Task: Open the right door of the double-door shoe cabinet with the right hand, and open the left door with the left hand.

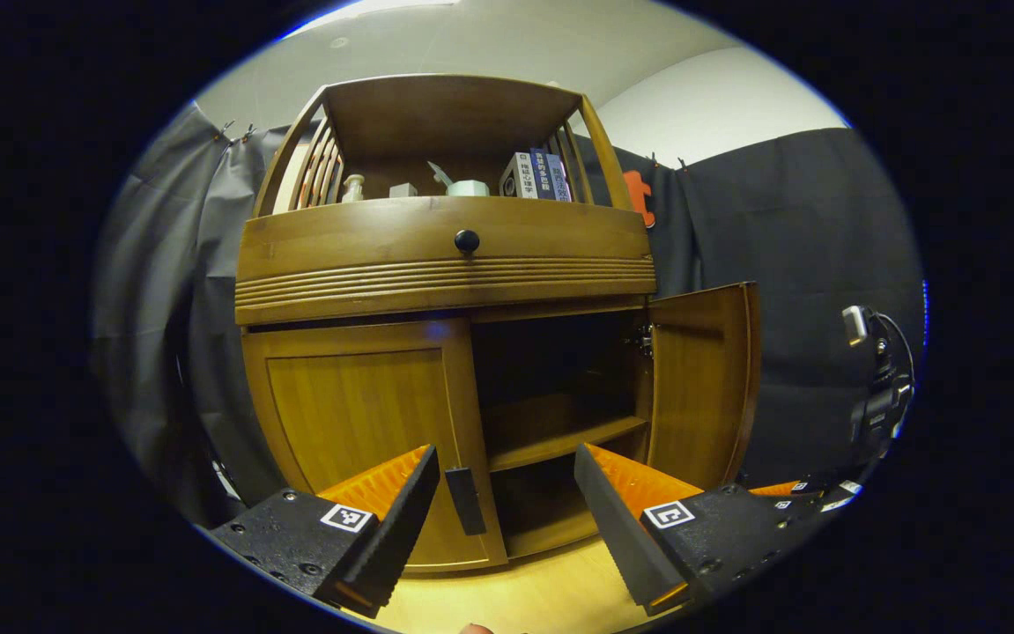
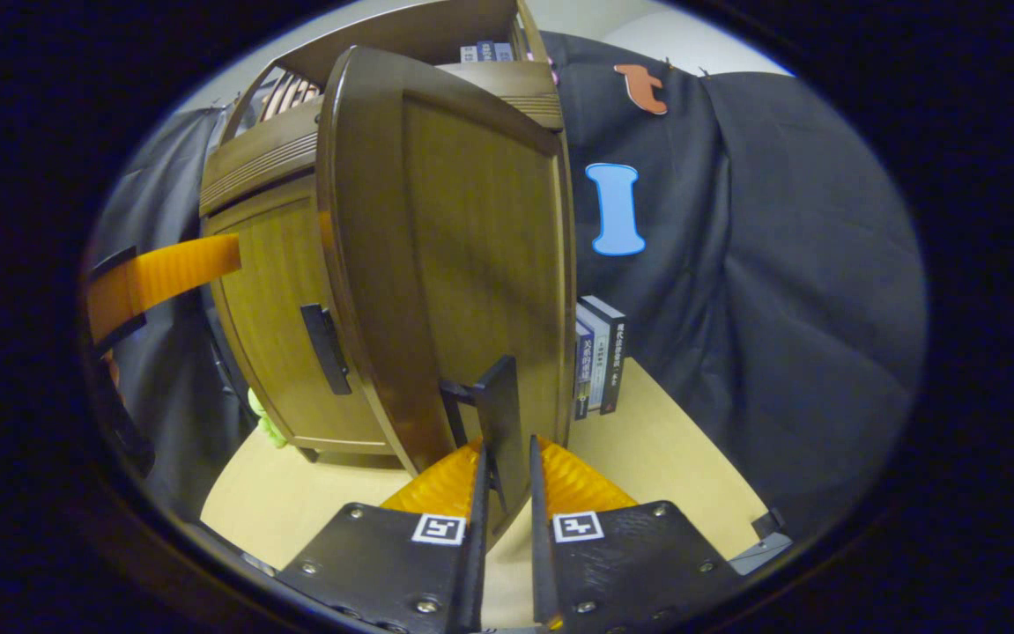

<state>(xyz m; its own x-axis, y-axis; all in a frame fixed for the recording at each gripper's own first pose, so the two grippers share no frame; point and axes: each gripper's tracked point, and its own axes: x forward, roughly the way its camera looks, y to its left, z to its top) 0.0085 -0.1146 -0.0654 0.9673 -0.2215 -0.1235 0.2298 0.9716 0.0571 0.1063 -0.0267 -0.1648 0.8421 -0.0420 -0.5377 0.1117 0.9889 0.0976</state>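
My right tool (image 2: 504,493) clamps the right door's handle (image 2: 499,414), door swung open. My left tool (image 1: 502,502), jaws spread at lower centre, must next close on the left door's handle (image 1: 465,500).

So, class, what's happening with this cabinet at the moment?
A person is working a wooden shoe cabinet with a two-finger tool in each hand. The right tool is clamped on the handle of the right door, which is swung wide open, showing the inner shelf. The left tool is open, lined up around the left door's handle without gripping it. The left door is shut.
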